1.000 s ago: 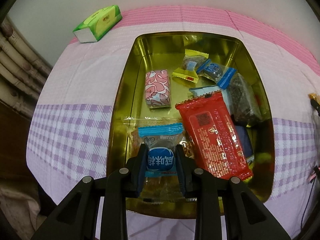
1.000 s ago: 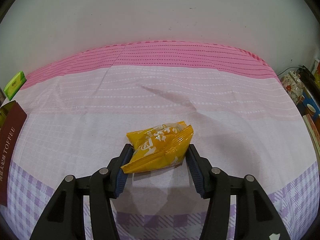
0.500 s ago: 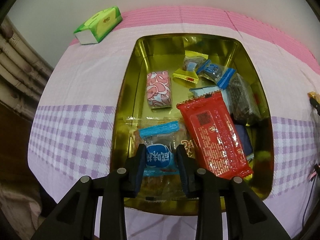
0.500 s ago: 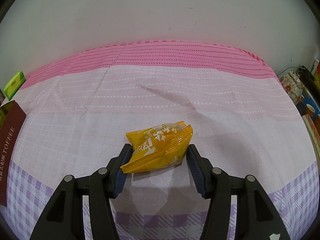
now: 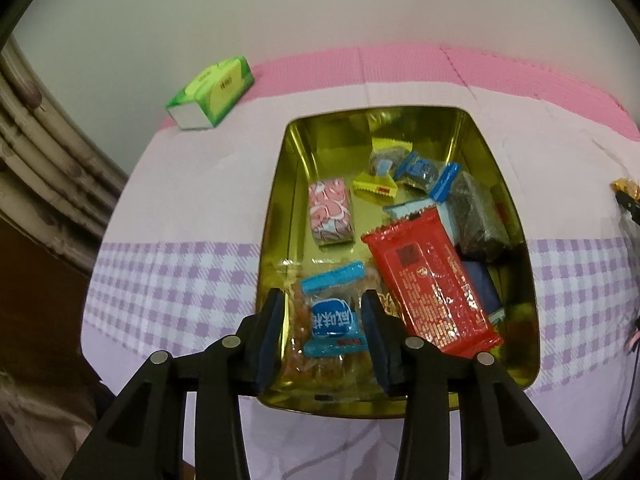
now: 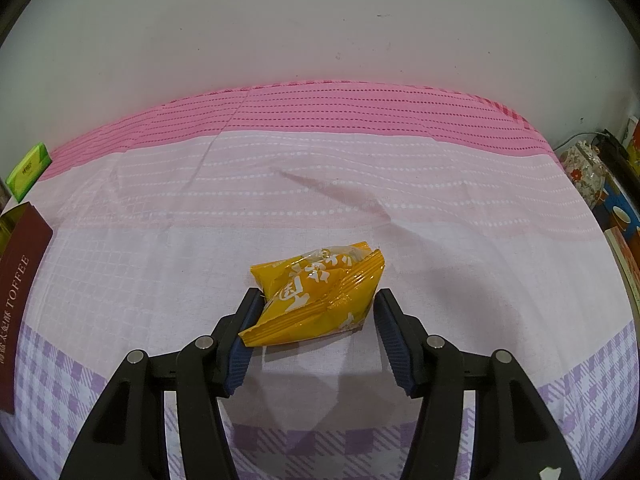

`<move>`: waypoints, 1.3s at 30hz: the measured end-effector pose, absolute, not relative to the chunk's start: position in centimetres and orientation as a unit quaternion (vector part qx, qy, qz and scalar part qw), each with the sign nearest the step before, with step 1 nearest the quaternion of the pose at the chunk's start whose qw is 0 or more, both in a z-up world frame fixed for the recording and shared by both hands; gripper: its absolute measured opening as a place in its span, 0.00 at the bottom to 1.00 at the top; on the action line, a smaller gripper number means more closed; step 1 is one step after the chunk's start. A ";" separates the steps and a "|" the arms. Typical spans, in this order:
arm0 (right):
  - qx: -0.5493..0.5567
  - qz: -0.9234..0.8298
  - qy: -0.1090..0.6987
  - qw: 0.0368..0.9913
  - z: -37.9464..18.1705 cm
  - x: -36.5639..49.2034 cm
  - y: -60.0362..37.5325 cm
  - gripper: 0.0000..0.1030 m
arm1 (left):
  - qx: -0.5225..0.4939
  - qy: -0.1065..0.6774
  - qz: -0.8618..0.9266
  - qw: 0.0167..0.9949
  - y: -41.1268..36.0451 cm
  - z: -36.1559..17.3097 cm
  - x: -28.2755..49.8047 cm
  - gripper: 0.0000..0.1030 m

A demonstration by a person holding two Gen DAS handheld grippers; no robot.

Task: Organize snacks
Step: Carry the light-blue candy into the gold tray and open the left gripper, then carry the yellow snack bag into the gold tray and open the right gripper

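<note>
A gold tin [image 5: 280, 200] on the checked cloth holds several snacks, among them a red packet [image 5: 432, 292] and a pink one [image 5: 331, 212]. A blue-wrapped snack [image 5: 332, 320] lies at the tin's near end on a clear bag of snacks. My left gripper [image 5: 322, 298] hangs over it with its jaws opening, and the snack is between them with a gap at each pad. A yellow packet [image 6: 316, 292] lies on the cloth between the fingers of my right gripper [image 6: 317, 295]. The left pad touches its corner and the right pad stands just clear.
A green tissue pack [image 5: 212, 96] sits by the wall, far left of the tin. The dark red "TOFFEE" lid [image 6: 20, 280] lies at the left edge of the right wrist view. Cluttered boxes [image 6: 616, 208] stand past the table's right edge.
My left gripper's jaws have spread and let go of the blue-wrapped snack, which now rests in the tin. The gripper has also lifted slightly. The right gripper and yellow packet have not moved.
</note>
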State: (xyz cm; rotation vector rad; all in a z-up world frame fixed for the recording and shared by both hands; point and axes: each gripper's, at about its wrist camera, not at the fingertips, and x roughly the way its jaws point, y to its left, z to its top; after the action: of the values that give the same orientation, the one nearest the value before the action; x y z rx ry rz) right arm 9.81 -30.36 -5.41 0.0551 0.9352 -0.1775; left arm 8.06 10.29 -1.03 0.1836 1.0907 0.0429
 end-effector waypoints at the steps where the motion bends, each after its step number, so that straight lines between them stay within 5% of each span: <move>1: 0.026 -0.085 0.450 0.889 -5.4 9.8 -30.3 0.50 | 0.088 0.514 0.022 0.853 10.3 -0.8 8.0 0.43; 25: 0.050 -0.073 0.454 0.887 -2.9 8.2 -28.2 0.42 | 0.037 0.478 0.058 0.875 14.3 0.3 6.1 0.50; 39: 0.032 0.047 0.430 0.901 2.1 7.9 -18.0 0.42 | -0.004 0.482 0.091 0.871 17.7 0.0 5.2 0.50</move>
State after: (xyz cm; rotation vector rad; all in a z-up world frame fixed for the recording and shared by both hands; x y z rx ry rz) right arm 7.92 -18.02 2.08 0.0658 0.8903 0.0980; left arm 5.21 17.71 0.04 -0.0080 1.0085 0.1902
